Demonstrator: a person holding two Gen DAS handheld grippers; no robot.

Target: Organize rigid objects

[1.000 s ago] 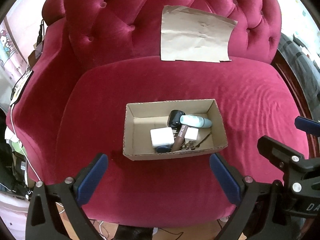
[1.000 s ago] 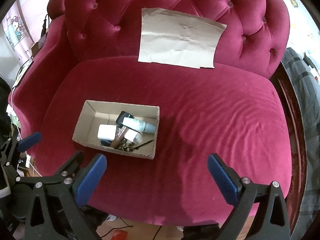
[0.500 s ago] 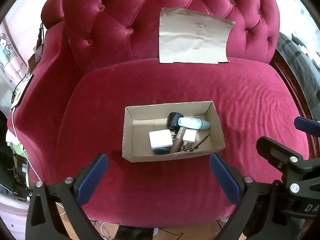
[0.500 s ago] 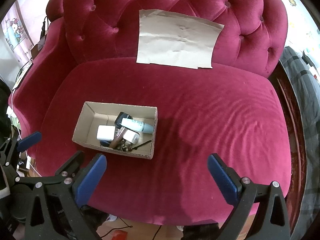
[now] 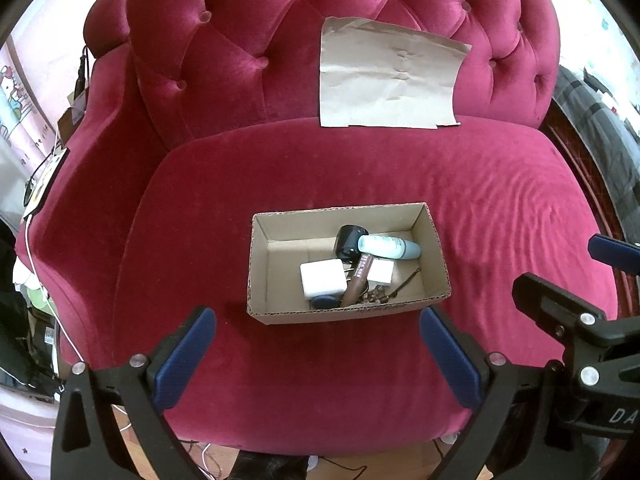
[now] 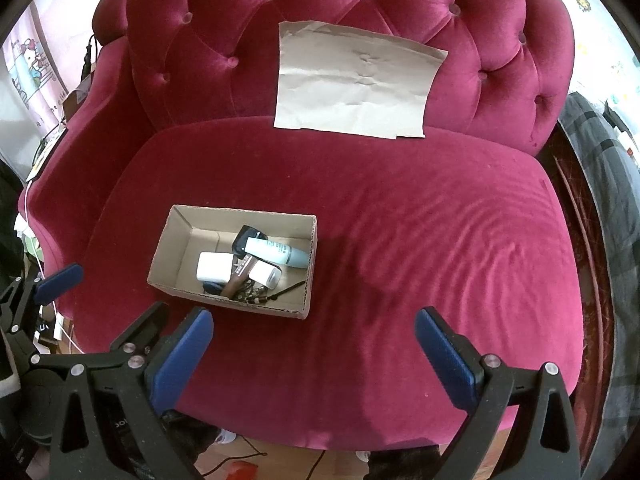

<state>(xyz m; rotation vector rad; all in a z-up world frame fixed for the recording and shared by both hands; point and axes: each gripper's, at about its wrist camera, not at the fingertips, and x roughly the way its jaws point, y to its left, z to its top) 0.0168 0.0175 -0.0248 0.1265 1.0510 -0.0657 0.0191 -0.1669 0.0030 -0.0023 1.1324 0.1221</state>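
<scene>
A shallow cardboard box [image 5: 260, 276] [image 6: 168, 256] sits on the red velvet seat. Inside lie a pale blue tube [image 5: 390, 247] [image 6: 278, 253], a white charger [image 5: 322, 279] [image 6: 214, 267], a smaller white block [image 5: 381, 273] [image 6: 265, 274], a black jar [image 5: 347, 240], a brown stick [image 5: 358, 282] and some small dark bits. My left gripper [image 5: 316, 354] hangs open just in front of the box, holding nothing. My right gripper [image 6: 314, 356] is open and empty over the seat's front, right of the box.
A creased sheet of brown paper [image 5: 388, 78] [image 6: 354, 80] leans on the tufted backrest [image 5: 240, 40]. Cables and clutter lie beyond the left armrest [image 5: 80, 168]. A grey striped blanket [image 6: 600, 168] lies at the right. Wooden floor [image 6: 248, 460] shows below the seat's front edge.
Both views have pulled back and risen a little; the box sits slightly lower and smaller in each. Both grippers stay open and the box contents have not moved.
</scene>
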